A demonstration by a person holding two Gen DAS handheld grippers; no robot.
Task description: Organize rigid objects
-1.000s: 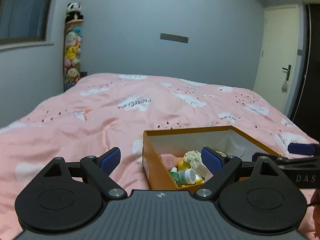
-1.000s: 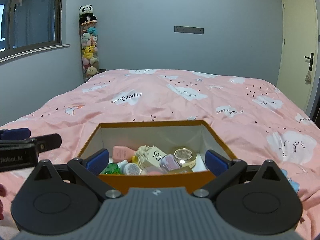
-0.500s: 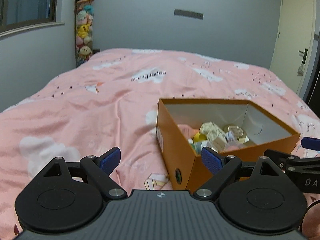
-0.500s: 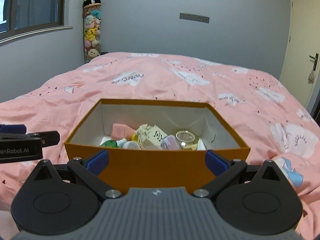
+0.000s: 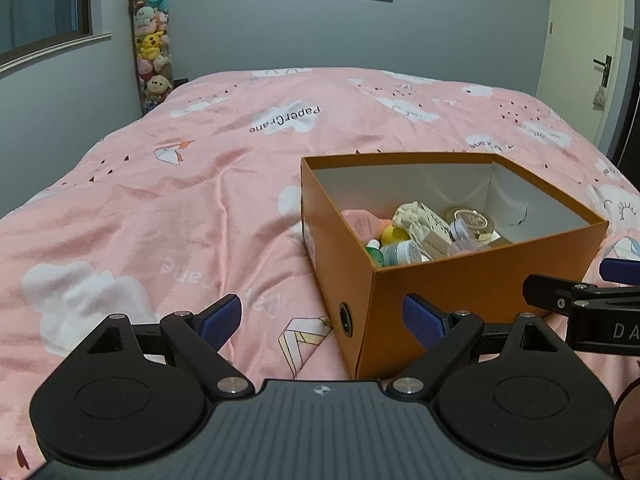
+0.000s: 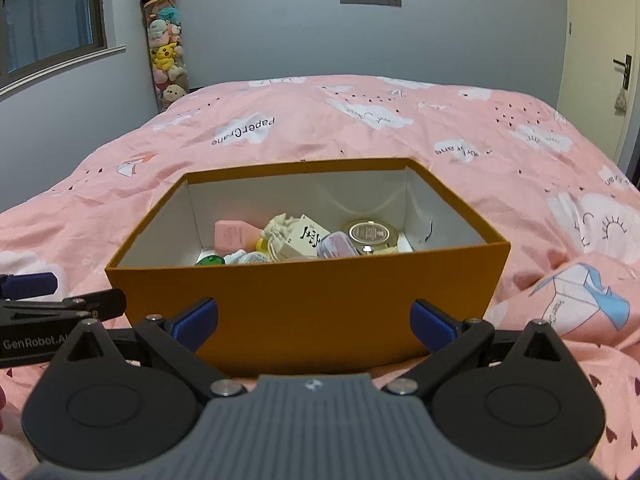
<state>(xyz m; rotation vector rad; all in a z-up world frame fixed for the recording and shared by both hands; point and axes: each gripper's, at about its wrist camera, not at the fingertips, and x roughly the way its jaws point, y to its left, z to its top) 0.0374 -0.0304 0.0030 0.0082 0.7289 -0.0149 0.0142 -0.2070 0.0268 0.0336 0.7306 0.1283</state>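
An orange cardboard box (image 5: 472, 292) (image 6: 312, 316) sits on the pink bed, its top uncovered. Inside lie several small items: a pink bottle (image 6: 229, 236), a cream cloth pouch (image 6: 282, 229), a white carton (image 6: 304, 240), a round gold-lidded jar (image 6: 369, 233), a yellow ball (image 5: 394, 235) and a green-capped bottle (image 5: 374, 249). My left gripper (image 5: 322, 318) is open and empty, low in front of the box's near left corner. My right gripper (image 6: 314, 318) is open and empty, facing the box's near wall. Each gripper shows at the edge of the other's view.
A pink duvet (image 5: 168, 208) with cloud prints covers the whole bed. A tall column of plush toys (image 5: 152, 44) stands in the far left corner. There is a window (image 6: 48, 32) on the left wall and a door (image 5: 588, 52) on the right.
Both grippers have pulled back and risen, so the box now appears farther off and its outer walls show. Their jaws stayed open and empty.
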